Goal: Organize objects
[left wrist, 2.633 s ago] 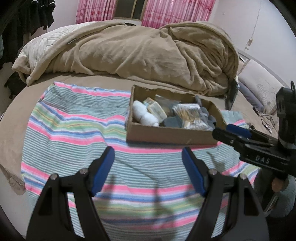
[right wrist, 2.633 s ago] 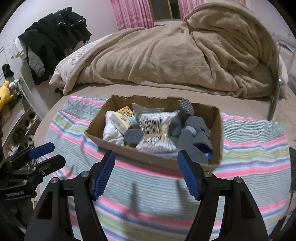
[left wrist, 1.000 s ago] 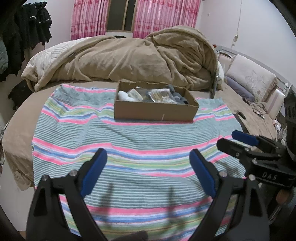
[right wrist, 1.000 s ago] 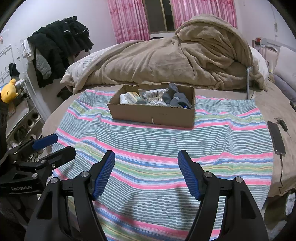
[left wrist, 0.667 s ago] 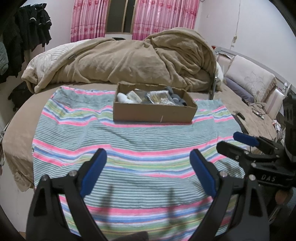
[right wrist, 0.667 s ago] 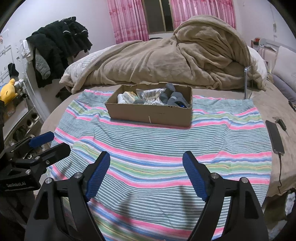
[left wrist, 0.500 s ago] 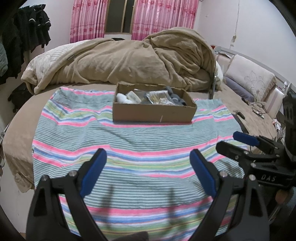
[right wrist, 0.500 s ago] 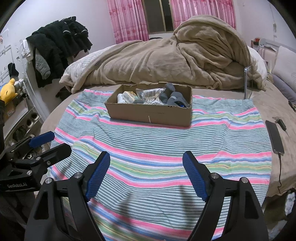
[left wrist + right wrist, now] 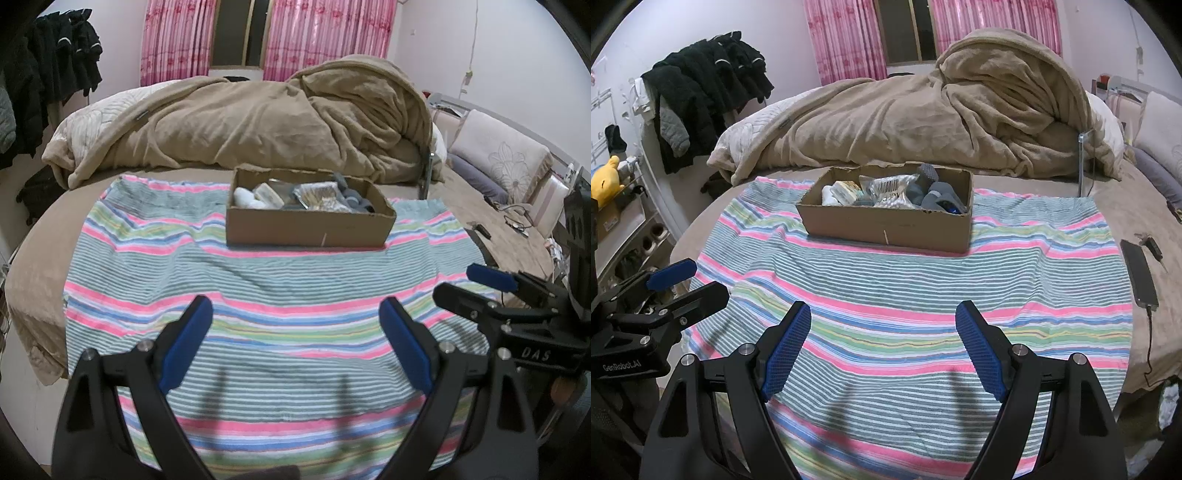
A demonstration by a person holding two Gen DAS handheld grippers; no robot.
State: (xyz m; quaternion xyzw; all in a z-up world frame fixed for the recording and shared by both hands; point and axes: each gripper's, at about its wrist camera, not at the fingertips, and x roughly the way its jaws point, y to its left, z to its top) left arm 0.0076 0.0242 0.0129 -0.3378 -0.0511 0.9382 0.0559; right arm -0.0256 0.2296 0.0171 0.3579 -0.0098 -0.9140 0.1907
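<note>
Both tongs, left [image 9: 295,332] and right [image 9: 882,339], hang spread and empty; the shallow brown cardboard box [image 9: 886,225] of soft socks [image 9: 938,195] and crinkly packets [image 9: 886,186] looks light, best gripped by its stiff rim.

Between you and the cardboard box [image 9: 886,225] the striped towel [image 9: 916,291] lies bare and open to either gripper, while the heaped brown blanket [image 9: 923,125] walls off the far side and a phone [image 9: 1141,273] lies beyond the towel's right edge.
</note>
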